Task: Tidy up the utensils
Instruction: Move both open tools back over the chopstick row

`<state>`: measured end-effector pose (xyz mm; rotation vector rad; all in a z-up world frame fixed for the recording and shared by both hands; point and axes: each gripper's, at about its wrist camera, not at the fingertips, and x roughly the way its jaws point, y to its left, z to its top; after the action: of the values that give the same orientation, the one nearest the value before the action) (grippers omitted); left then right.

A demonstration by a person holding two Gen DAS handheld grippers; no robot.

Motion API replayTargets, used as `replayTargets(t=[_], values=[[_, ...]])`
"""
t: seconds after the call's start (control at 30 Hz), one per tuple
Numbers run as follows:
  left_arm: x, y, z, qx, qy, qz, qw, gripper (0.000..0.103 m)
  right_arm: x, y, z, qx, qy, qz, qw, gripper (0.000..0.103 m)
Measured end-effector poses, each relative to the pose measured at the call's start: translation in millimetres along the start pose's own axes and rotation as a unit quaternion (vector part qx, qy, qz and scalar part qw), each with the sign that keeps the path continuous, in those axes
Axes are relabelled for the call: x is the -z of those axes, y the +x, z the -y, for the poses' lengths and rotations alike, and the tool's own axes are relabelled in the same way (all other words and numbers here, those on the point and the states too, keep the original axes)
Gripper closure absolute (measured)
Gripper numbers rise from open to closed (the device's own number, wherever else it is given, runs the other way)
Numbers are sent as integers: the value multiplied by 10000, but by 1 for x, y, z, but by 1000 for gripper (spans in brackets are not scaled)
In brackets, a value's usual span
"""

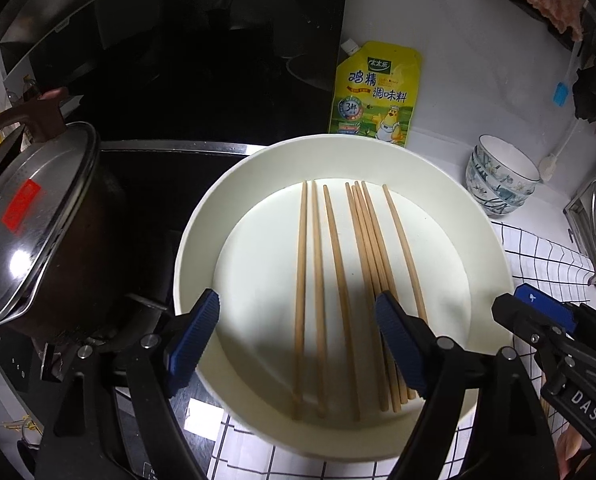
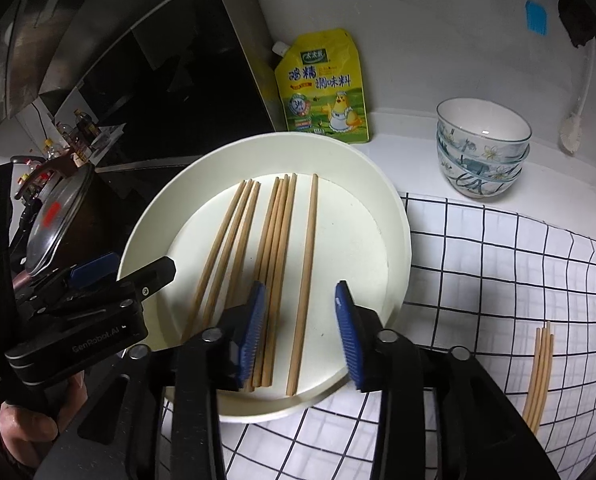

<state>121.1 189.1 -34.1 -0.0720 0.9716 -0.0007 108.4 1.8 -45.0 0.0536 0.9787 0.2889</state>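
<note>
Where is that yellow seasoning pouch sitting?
The yellow seasoning pouch stands upright against the white wall at the back of the counter, just behind the round white tray, with the stacked floral bowls off to its right in both wrist views.

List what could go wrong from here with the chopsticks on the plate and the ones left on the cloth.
1. The chopsticks lie loose in uneven groups on the white plate; a nudge could roll them apart.
2. The plate sits close to the lidded pot; the left gripper may knock it.
3. More chopsticks lie on the checked cloth near its lower edge and could be overlooked.
</note>
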Motion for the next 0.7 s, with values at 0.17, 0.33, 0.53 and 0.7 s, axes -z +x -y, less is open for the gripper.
replayTargets(t=[0.17,0.33,0.53,0.7], values=[[4,-12,2,-18,0,55,10000,21,6,-12,-1,10,-59,67,10000,67],[9,-24,6,-36,13,102,9999,18,14,-27,2,44,-99,138,9998,67],[18,-38,13,-25,1,123,9999,16,27,-46,13,104,-78,194,9997,61],[27,-48,26,8,57,108,9999,15,42,-61,31,163,38,194,9997,52]])
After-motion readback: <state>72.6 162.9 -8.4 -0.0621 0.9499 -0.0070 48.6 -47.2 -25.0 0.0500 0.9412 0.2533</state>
